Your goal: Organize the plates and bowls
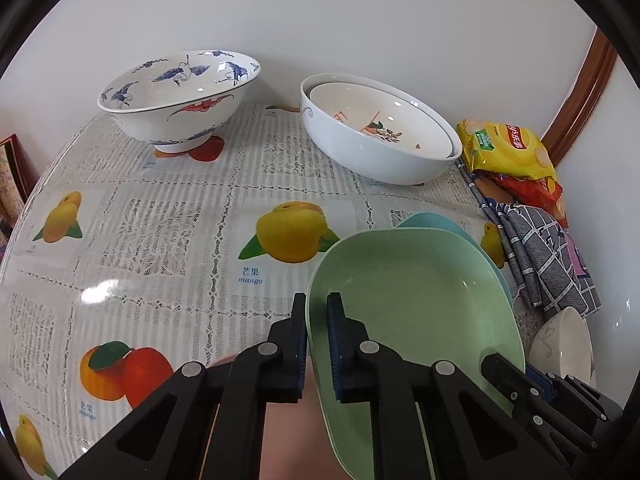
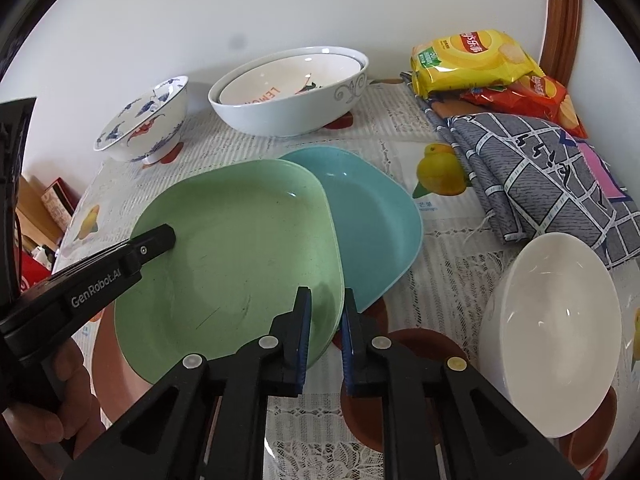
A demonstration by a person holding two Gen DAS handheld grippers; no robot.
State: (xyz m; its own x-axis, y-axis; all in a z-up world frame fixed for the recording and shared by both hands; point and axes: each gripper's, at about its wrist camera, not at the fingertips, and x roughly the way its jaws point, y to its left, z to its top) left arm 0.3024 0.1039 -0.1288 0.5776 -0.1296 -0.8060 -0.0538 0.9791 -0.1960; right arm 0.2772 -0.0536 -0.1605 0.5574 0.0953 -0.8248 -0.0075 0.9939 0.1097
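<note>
Both grippers, left [image 1: 316, 344] and right [image 2: 326, 340], pinch opposite rims of the pale green squarish plastic plate [image 2: 236, 256]; lift evenly and level, clear of the teal plate [image 2: 372, 216] beneath.

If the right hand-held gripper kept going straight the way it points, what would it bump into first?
Probably the blue plate. The right hand-held gripper is shut on the rim of the green plate, and the blue one lies just beyond, partly under it. Depth is hard to judge.

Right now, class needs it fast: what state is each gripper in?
Left gripper: shut on the left rim of the green plate.
Right gripper: shut on the same plate's right rim, beside the teal plate.
</note>
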